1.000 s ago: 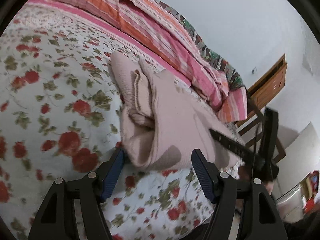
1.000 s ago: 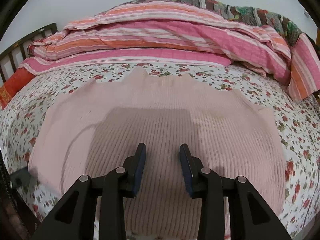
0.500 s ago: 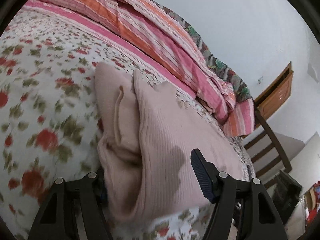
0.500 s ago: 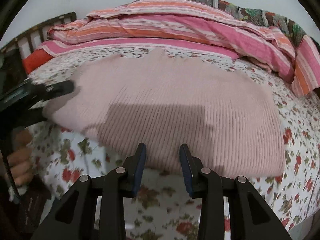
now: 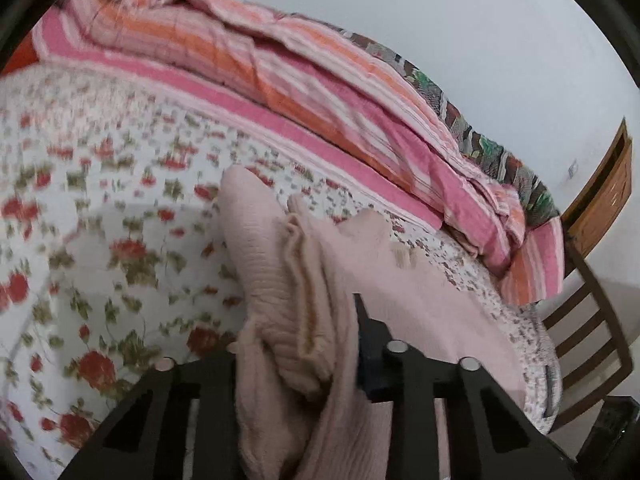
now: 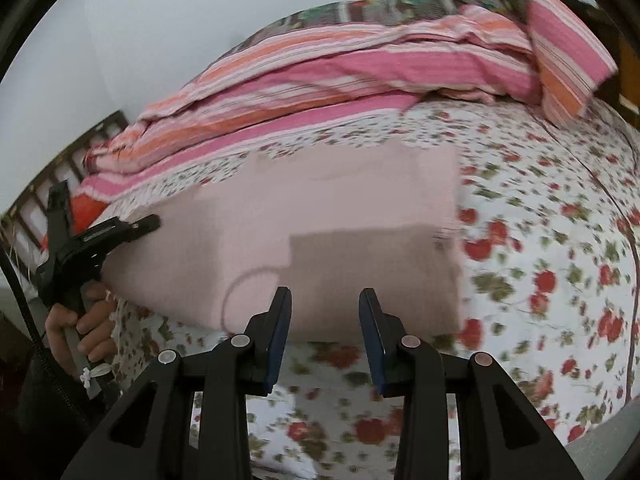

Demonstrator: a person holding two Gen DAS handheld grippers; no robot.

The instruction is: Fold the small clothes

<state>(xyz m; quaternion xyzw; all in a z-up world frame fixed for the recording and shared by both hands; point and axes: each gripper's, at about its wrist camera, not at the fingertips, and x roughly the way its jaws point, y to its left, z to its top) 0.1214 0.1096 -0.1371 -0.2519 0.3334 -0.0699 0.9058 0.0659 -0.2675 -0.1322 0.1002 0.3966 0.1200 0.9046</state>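
Pink ribbed garment (image 5: 288, 312) bunches between the closing left gripper (image 5: 296, 360) jaws; the right view alone shows it flat, right gripper (image 6: 324, 320) parted, empty.

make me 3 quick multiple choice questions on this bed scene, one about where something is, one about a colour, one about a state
1. Where does the striped quilt lie?
A. bunched along the far side of the bed, beyond the garment
B. spread under the garment
C. on the floor

2. What colour is the knit garment?
A. navy blue
B. pale pink
C. bright green

3. What is between the fingers of the right gripper?
A. a bunched fold of the garment
B. a corner of the quilt
C. nothing, they stand apart over the garment's near edge

Answers:
1. A, the right wrist view shows it heaped behind the floral sheet.
2. B, it is pale pink in both views.
3. C, the gap is empty; it is the left gripper whose jaws are closing with bunched pink cloth between them.
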